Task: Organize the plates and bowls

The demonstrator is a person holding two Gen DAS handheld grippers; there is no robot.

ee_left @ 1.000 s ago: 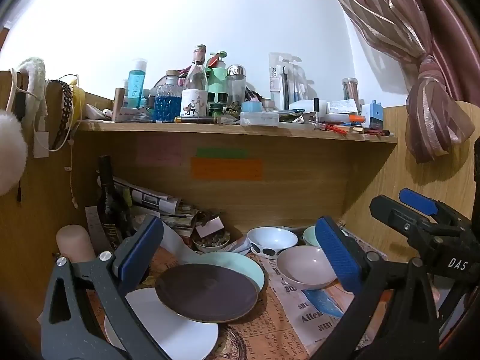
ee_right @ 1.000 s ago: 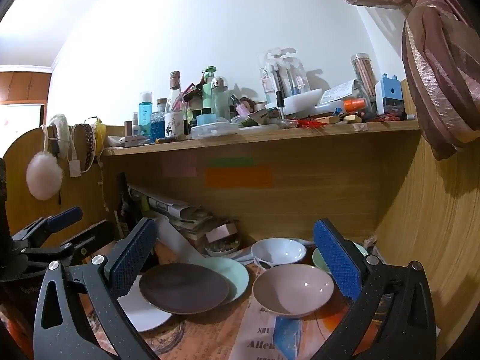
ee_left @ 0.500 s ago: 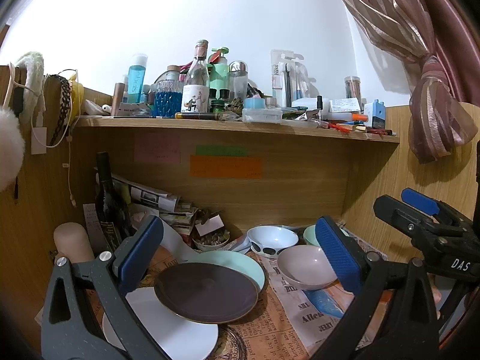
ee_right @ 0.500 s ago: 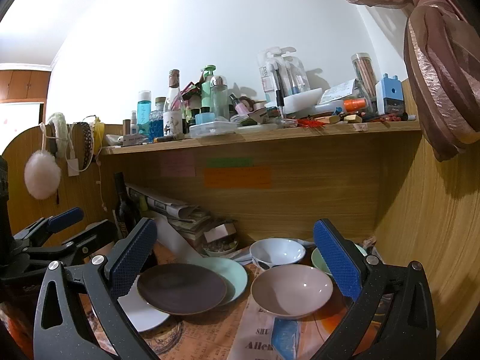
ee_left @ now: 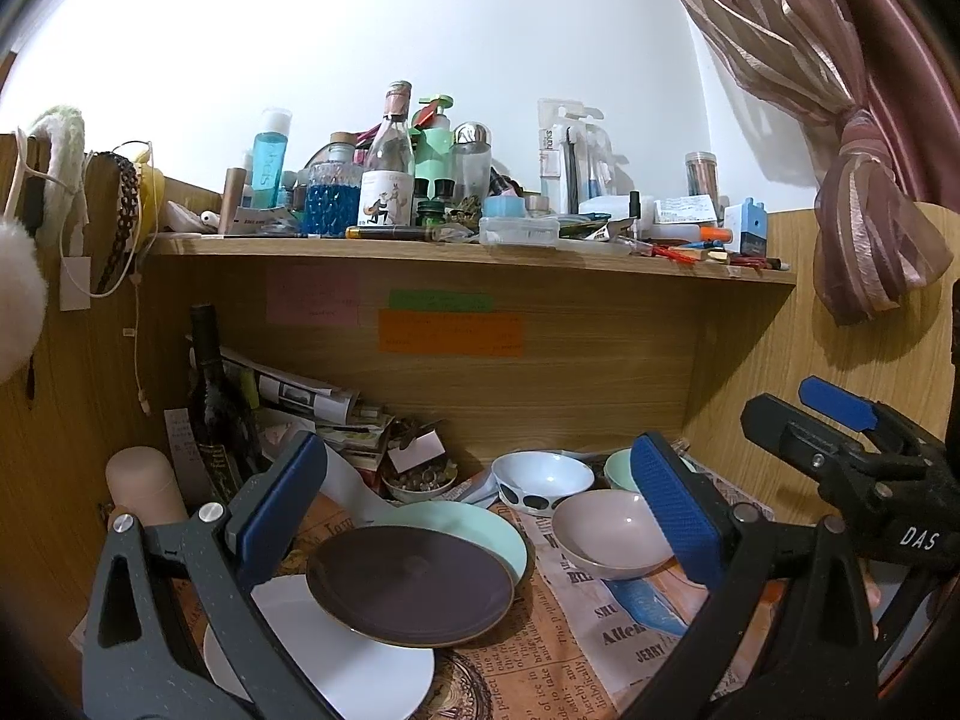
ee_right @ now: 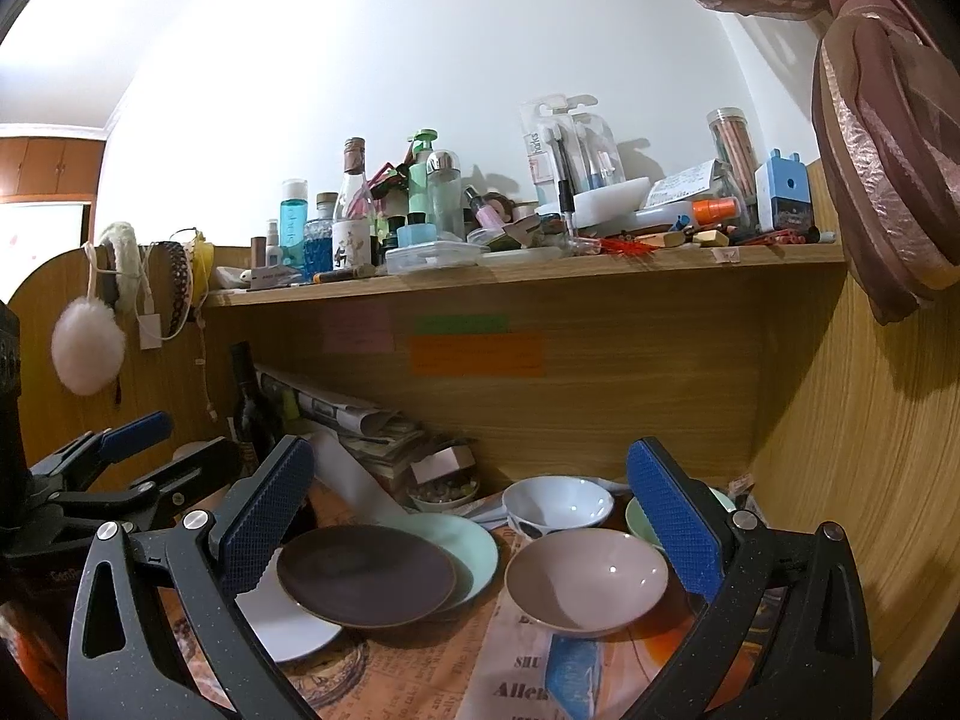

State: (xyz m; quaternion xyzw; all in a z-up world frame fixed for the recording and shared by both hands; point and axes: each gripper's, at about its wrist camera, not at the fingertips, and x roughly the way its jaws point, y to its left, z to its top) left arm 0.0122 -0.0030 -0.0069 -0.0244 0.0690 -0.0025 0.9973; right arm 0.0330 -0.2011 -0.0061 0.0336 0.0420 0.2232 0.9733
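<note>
A dark brown plate (ee_left: 411, 585) lies across a mint plate (ee_left: 480, 525) and a white plate (ee_left: 336, 654) on the newspaper-covered desk. To the right are a beige bowl (ee_left: 612, 531), a white spotted bowl (ee_left: 543, 480) and a mint bowl (ee_left: 621, 471). My left gripper (ee_left: 480, 516) is open and empty, above and short of the plates. My right gripper (ee_right: 468, 516) is open and empty, short of the brown plate (ee_right: 366, 576) and the beige bowl (ee_right: 585, 579). Each gripper shows at the edge of the other's view.
A wine bottle (ee_left: 213, 408), stacked newspapers (ee_left: 312, 402) and a small dish of trinkets (ee_left: 420, 480) crowd the back left. A cluttered shelf (ee_left: 468, 252) overhangs the desk. A wooden side wall (ee_right: 852, 480) is close on the right, with a tied curtain (ee_left: 870, 228) above.
Both views have shifted very slightly; the grippers stay open and the dishes have not moved.
</note>
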